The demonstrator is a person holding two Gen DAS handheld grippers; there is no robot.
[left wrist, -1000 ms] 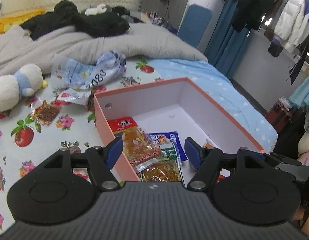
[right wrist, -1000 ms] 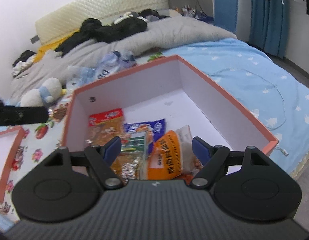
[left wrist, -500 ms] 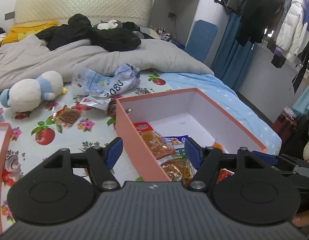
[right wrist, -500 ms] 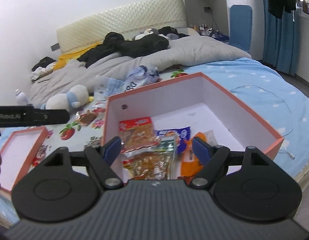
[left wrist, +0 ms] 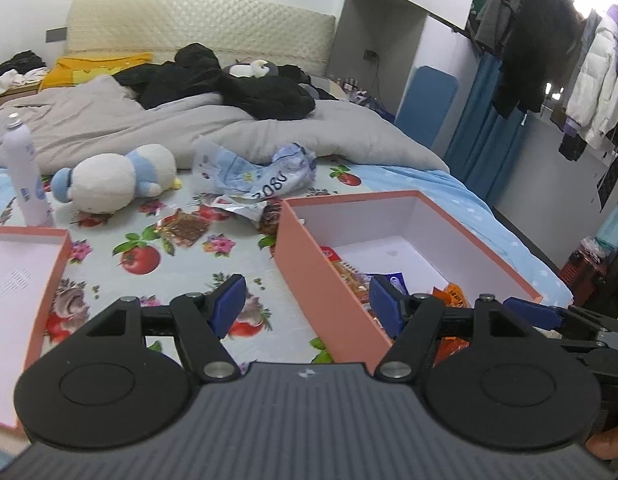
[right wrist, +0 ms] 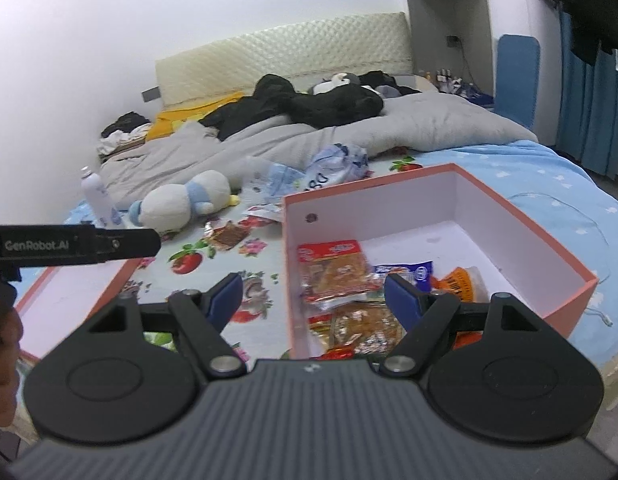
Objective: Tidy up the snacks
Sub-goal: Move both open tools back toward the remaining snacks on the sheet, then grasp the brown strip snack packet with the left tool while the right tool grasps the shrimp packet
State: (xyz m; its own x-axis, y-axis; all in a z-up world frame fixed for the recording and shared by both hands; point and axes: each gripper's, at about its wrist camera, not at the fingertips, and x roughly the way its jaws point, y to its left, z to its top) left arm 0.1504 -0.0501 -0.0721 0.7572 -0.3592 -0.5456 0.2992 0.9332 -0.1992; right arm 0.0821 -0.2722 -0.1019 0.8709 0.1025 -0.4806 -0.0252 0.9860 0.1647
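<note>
Above the near end of the flower-printed bedsheet (left wrist: 109, 236), the left gripper (left wrist: 307, 304) and right gripper (right wrist: 313, 298) are both hanging wide open and empty, having pulled back and up from the salmon-pink cardboard box (right wrist: 529, 236) over the last second, which suggests a drop-off is done. The box is holding several snack packets, among them a red-topped clear packet (right wrist: 335, 268), while a brown snack packet (left wrist: 185, 233) is lying loose beside the crumpled blue-white bag (left wrist: 261, 174), and the shallow pink lid (left wrist: 17, 276) is sitting empty.
</note>
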